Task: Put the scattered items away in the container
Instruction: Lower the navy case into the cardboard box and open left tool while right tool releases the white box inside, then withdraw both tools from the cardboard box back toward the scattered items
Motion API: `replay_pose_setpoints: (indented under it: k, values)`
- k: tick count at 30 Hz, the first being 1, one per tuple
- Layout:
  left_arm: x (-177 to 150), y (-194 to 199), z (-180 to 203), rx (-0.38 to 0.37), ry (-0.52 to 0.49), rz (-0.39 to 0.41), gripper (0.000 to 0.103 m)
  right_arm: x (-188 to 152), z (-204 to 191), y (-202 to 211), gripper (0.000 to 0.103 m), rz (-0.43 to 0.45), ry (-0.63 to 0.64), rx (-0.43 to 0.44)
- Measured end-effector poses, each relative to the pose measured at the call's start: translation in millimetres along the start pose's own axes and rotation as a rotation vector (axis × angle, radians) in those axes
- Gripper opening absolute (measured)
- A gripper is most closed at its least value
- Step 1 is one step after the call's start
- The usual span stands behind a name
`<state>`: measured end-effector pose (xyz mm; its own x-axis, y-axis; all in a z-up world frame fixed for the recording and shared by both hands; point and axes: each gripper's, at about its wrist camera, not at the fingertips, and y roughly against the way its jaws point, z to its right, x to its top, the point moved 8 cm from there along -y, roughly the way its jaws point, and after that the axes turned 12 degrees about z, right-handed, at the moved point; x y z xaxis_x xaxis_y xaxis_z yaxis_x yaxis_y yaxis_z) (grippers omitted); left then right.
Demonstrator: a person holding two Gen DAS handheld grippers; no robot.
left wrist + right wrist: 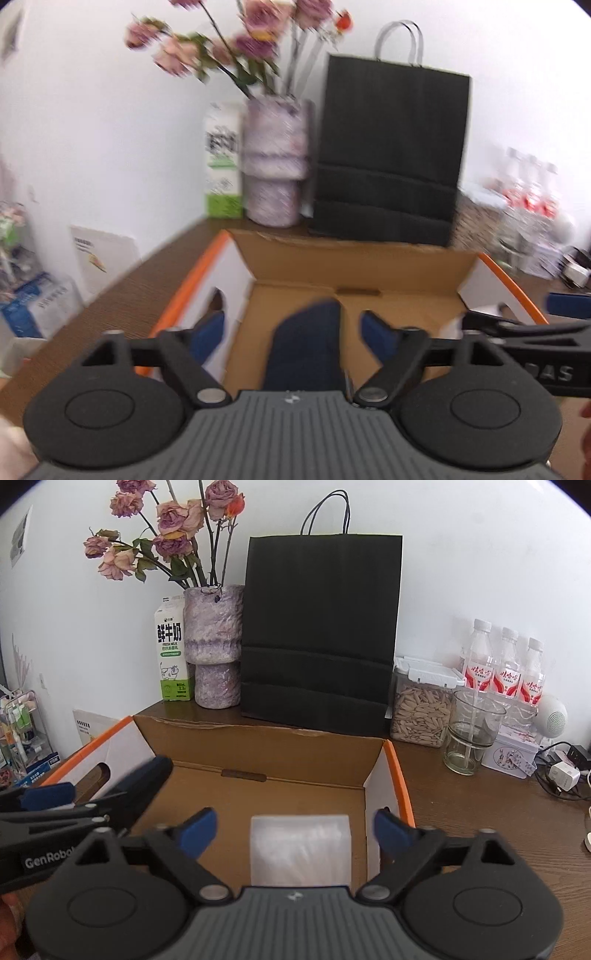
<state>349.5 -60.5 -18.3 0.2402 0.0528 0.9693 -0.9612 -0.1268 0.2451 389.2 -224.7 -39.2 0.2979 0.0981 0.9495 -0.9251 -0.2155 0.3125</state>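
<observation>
Two tools over the open cardboard box (258, 749), both spread wide and gripping nothing. Left tool (293, 328) above the box's left half, blue pads well apart, a dark navy item (306, 347) lying on the box floor between them, untouched by either pad. Right tool (295, 829) above the box's right half, likewise fully parted, a translucent white packet (300, 849) resting on the box floor between its pads, clear of both. Left tool's fingers also visible at the left edge of the right wrist view, beside the box's left wall. Orange trim along the box's side walls, flap standing up at its far side. Box set on a brown wooden bench (480, 812). Beyond the box: black paper bag (321, 627) just behind its far wall, mottled purple vase (214, 646) of dried roses left of the bag, milk carton (173, 650) left of the vase. Right of the box: jar of seeds (421, 709), clear glass (469, 734), three water bottles (506, 664) further back against the wall.
</observation>
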Motion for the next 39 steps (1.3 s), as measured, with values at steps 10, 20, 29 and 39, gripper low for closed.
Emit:
replay_pose_setpoints:
  k: [10,20,29,39]
  values:
    - [20.7,16.8,-7.0,0.012,0.034,0.095,0.103,16.4,5.7,15.6,0.103,0.031,-0.025,0.003]
    - [30.7,31.1,-7.1,0.003,0.037,0.129,0.103,25.6,5.7,32.2,0.103,0.070,-0.012,-0.014]
    - [41.8,59.3,-17.1,-0.009,0.042,0.169,0.103,28.0,-2.5,59.6,0.103,0.094,-0.009,-0.027]
    - [51.0,99.3,-32.3,-0.041,0.042,0.205,0.103,26.3,-27.7,101.2,0.103,0.123,0.004,-0.013]
